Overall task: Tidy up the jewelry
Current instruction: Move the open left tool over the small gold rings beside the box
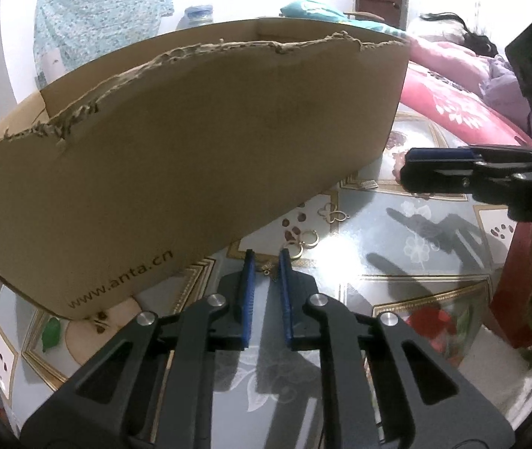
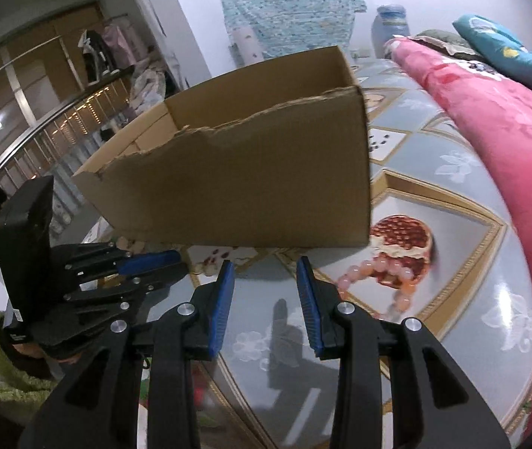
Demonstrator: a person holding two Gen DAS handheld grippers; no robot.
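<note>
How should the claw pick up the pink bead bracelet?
Pinch one side of the pink bead bracelet across its string of beads, coming straight down from above. It lies flat as an open loop on the patterned tabletop, so only the thin beaded strand fits between the fingers.

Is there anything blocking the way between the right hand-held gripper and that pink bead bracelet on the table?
Nothing visible does. The bead bracelet lies in the open on the patterned table, just to the right of the right hand-held gripper, whose jaws are open and empty. The cardboard box stands farther back.
</note>
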